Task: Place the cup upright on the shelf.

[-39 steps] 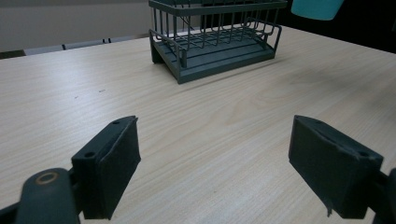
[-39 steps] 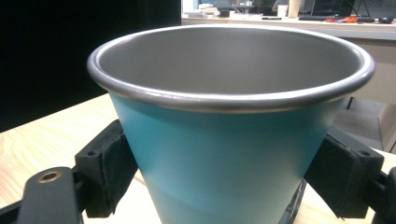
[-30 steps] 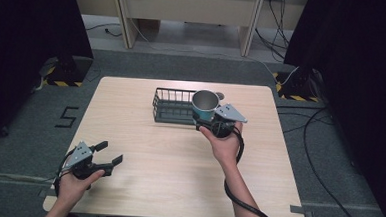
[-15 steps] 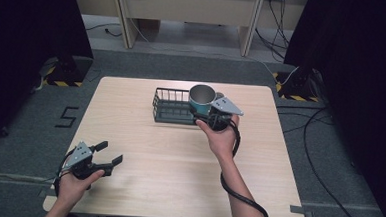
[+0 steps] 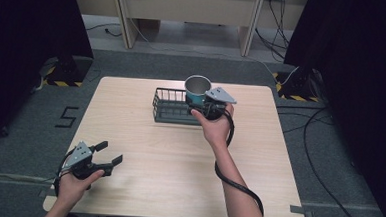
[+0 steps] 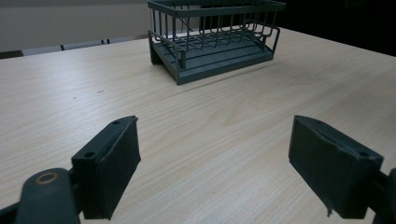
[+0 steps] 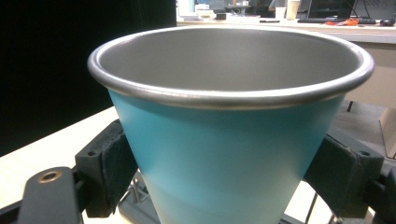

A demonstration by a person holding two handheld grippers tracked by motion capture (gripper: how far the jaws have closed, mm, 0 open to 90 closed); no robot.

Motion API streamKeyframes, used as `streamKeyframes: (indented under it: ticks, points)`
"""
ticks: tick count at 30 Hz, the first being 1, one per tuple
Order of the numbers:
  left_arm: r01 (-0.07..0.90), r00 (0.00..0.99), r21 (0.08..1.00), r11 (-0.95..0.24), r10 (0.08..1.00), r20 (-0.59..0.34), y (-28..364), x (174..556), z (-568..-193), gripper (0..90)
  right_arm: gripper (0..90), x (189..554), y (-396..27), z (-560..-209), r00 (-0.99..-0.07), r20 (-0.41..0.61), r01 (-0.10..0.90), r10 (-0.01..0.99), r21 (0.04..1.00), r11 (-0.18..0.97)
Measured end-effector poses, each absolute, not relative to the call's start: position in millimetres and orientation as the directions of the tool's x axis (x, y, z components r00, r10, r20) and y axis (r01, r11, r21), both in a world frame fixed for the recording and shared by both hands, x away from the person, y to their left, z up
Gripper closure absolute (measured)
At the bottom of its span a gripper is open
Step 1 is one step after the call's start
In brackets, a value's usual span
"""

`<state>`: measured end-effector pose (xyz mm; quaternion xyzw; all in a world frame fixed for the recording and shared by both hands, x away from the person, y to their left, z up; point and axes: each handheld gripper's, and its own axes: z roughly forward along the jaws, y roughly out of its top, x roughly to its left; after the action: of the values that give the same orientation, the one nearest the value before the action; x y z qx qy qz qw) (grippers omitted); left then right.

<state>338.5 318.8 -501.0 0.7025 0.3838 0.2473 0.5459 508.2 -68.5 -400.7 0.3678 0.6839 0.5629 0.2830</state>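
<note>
Two jaws clamp teal cup point(image 7: 229, 154) upright — above rack point(image 5: 171, 107) | left gripper point(image 5: 109, 153) — jaws apart

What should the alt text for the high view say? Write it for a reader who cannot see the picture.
A person's right gripper holds a teal metal cup upright over the right end of a dark wire rack on a wooden table. The left gripper rests open near the table's front left corner.

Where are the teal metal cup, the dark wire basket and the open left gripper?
teal metal cup point(image 7: 224, 154): right gripper view, on its teal side wall.
dark wire basket point(image 6: 212, 56): left gripper view, on its slatted floor.
left gripper point(image 5: 109, 152): high view, midway between its fingertips.
</note>
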Motion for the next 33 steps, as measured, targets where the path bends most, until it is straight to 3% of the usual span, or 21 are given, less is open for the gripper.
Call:
streamKeyframes:
  ticks: [33]
  points:
    - [0.266, 0.587, 0.958, -0.104, 0.806, -0.075, 320, 338, -501, 15.8, 17.8, 561, -47, -415, -0.512, 0.069, 0.291, 0.856, 0.952, 0.097]
